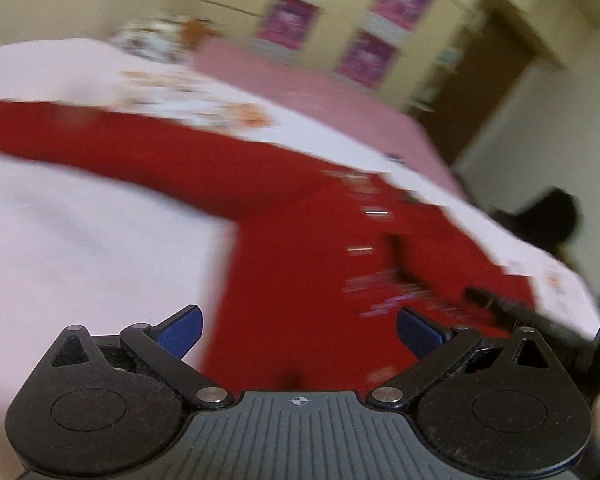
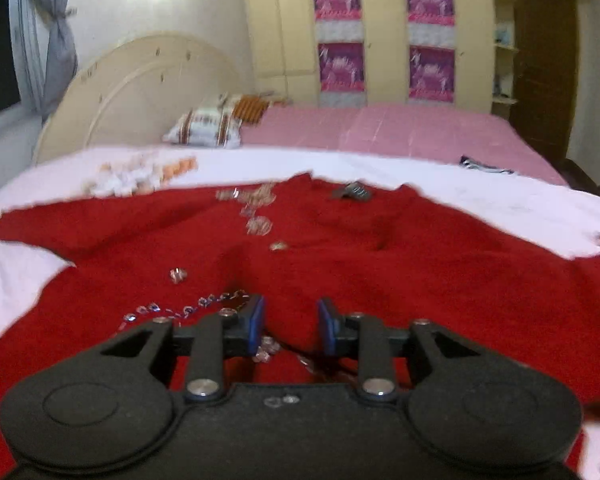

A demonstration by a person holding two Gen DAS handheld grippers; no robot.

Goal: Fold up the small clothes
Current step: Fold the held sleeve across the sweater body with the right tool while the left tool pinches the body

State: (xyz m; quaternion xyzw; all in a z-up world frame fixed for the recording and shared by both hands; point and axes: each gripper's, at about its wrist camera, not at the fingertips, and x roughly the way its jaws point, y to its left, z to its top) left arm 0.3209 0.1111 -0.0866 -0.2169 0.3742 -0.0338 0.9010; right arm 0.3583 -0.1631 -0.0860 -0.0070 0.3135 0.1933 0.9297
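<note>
Red long-sleeved garment with sequin trim [image 2: 340,264] lies flat on white bedsheet [image 2: 460,196], ahead of both fingers. Left gripper [image 1: 300,330] fingers wide, empty. Right gripper [image 2: 291,326] fingers narrow, nothing visibly between. Risk: sequins snagging pads, shallow pinch slipping mid-fold.

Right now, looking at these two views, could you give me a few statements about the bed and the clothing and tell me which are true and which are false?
1. The red garment lies spread on a white sheet. True.
2. The left hand-held gripper is clamped on the garment. False: its jaws stand wide apart, holding nothing.
3. The garment is plain, with no decoration. False: shiny embellishments run down its front.
4. A patterned pillow sits near the headboard. True.
5. The right hand-held gripper is open above the red fabric. True.
</note>
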